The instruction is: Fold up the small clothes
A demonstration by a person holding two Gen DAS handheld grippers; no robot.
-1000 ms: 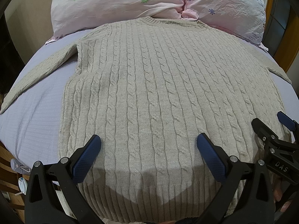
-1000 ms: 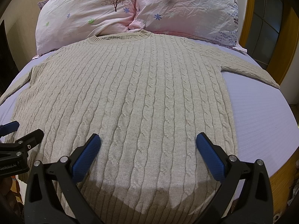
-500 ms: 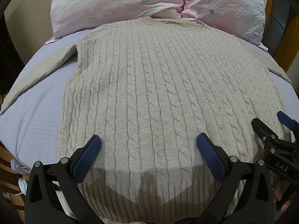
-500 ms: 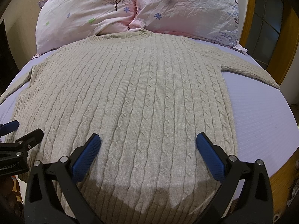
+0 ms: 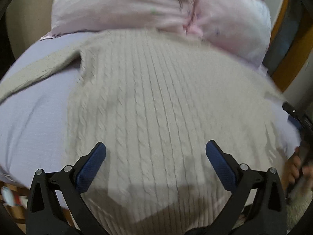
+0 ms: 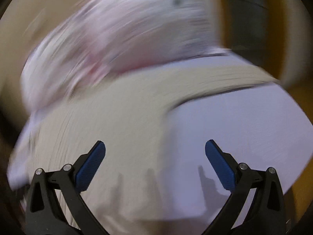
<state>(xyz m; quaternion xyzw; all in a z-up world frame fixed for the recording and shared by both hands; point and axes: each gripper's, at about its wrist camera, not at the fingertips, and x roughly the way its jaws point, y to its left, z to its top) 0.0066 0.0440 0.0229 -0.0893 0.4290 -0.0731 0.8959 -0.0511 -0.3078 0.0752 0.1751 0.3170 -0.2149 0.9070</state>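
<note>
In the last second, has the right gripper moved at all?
Yes. The right gripper has swung right: in its own view the sweater's side edge, formerly near the right finger, now sits near center, with bare sheet ahead. Fingers open.

sweater (image 5: 156, 107): beige, cable-knit | sheet (image 5: 33, 121): pale lilac | pillows (image 5: 137, 5): pink, small floral print | gripper pads (image 5: 91, 168): dark blue, black arms

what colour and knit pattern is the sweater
Beige cable knit sweater, clearest in the left wrist view.
</note>
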